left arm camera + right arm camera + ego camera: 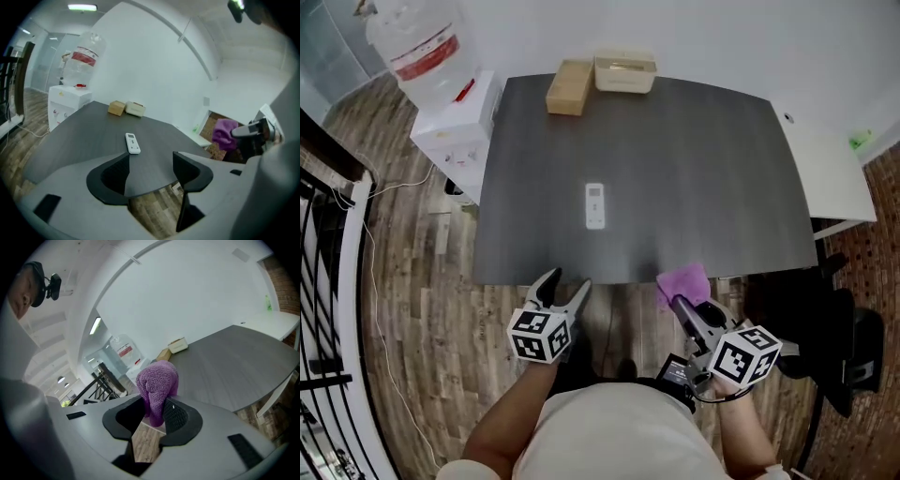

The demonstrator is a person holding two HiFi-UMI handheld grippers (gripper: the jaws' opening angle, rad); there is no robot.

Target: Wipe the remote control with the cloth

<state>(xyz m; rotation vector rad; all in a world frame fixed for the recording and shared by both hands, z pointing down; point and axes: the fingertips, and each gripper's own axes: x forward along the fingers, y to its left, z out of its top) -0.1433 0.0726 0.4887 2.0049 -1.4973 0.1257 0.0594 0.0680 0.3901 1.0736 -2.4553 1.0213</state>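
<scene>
The white remote control (595, 204) lies flat near the middle of the dark table (703, 141); it also shows in the left gripper view, where the remote control (132, 142) sits ahead of the jaws. My left gripper (567, 279) hovers at the table's near edge, open, with nothing between its jaws (151, 165). To its right, my right gripper (680, 302) is shut on a purple cloth (684, 281), which bunches up out of the jaws (152, 409). The cloth (157, 385) hangs just over the near edge, apart from the remote.
A cardboard box (569, 87) and a beige container (625, 72) stand at the table's far edge. A water dispenser (450, 112) is at the left, a white side table (830, 169) at the right, and a black chair (853, 356) near my right arm.
</scene>
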